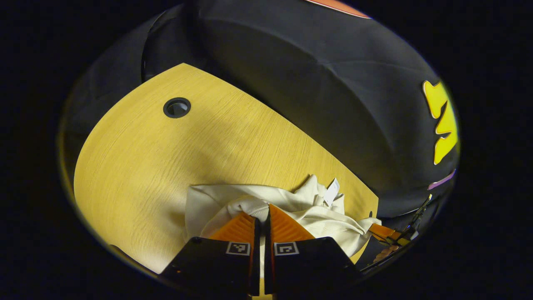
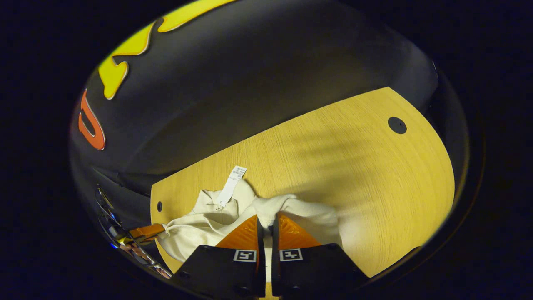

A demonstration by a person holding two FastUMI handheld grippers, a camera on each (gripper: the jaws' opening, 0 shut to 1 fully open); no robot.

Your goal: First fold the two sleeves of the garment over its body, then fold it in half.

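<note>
I found the garment bunched in a heap near the table's front edge, its tag sticking up. My left gripper was nearly closed, both fingers pinching a ribbed fold of cloth. My right gripper stood likewise, jaws all but shut on another ribbed fold.

Risks, in my judgement: each pinch was thin and at the fingertips, so a pull could slip the cloth free. With the heap so crumpled, I could not tell sleeve from hem, and a lift might drag hidden layers along.

The table was pale wood grain with a round grommet toward its far corner. Black cloth walled the booth behind it.
</note>
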